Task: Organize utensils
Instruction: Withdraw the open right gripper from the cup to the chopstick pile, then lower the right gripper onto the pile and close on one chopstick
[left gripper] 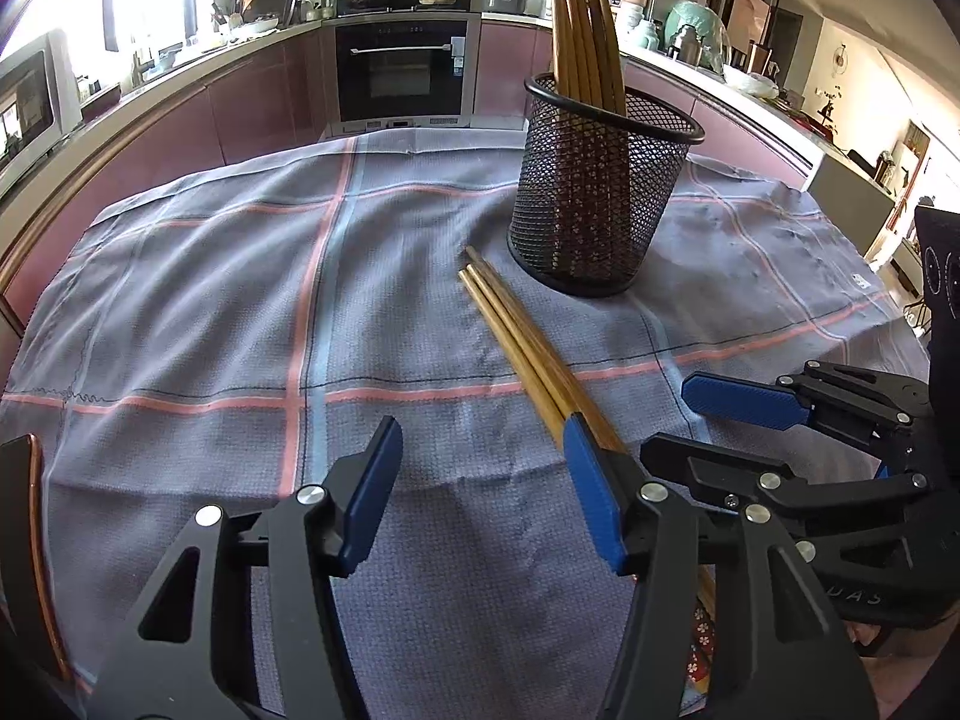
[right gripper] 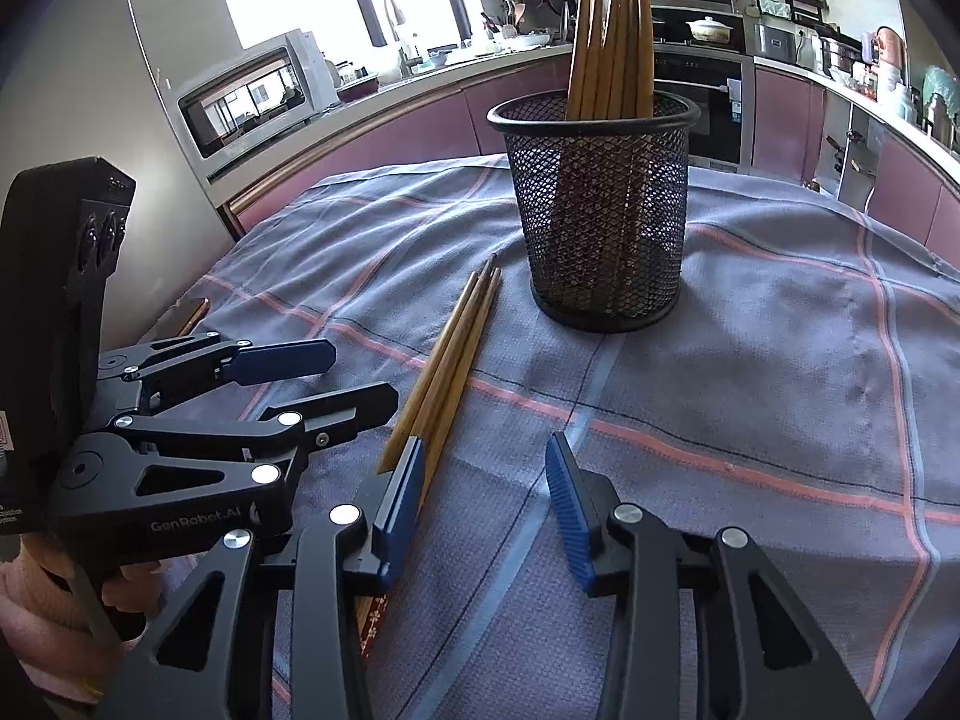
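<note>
A black mesh cup (left gripper: 600,180) (right gripper: 597,210) stands upright on the checked cloth and holds several wooden chopsticks (left gripper: 585,30) (right gripper: 618,36). Three more chopsticks (left gripper: 516,330) (right gripper: 456,348) lie side by side on the cloth in front of the cup. My left gripper (left gripper: 483,492) is open and empty, its right finger over the chopsticks' near ends. My right gripper (right gripper: 483,504) is open and empty, its left finger (right gripper: 399,510) over the same ends. Each gripper shows in the other's view: the right one (left gripper: 750,420), the left one (right gripper: 312,378).
The grey-blue cloth with pink lines (left gripper: 240,330) (right gripper: 780,390) covers the table. A copper-rimmed table edge (left gripper: 42,540) shows at the left. Kitchen counters, an oven (left gripper: 402,69) and a microwave (right gripper: 252,102) lie beyond the table.
</note>
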Demonstrator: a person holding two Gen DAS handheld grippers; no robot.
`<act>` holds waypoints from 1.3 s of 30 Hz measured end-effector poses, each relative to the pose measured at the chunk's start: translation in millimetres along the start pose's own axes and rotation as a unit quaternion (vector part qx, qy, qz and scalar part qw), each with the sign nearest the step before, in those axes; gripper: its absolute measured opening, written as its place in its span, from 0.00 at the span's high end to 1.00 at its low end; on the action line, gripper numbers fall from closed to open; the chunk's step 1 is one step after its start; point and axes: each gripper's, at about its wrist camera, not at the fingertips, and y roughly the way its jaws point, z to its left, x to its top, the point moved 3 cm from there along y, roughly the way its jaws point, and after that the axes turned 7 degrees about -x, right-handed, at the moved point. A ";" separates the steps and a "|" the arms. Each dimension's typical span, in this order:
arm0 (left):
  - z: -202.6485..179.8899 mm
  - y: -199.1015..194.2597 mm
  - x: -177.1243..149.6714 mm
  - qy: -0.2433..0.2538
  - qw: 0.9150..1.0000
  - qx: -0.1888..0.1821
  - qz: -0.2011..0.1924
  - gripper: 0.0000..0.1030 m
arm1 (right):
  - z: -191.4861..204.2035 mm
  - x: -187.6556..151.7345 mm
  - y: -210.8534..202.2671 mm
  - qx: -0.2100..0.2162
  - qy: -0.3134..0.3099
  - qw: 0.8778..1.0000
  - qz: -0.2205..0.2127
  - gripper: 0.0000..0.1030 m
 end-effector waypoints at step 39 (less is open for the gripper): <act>-1.3 20.6 13.5 0.012 0.999 -0.029 0.021 0.51 | 0.3 15.0 17.0 -0.052 -0.039 0.998 0.018 0.85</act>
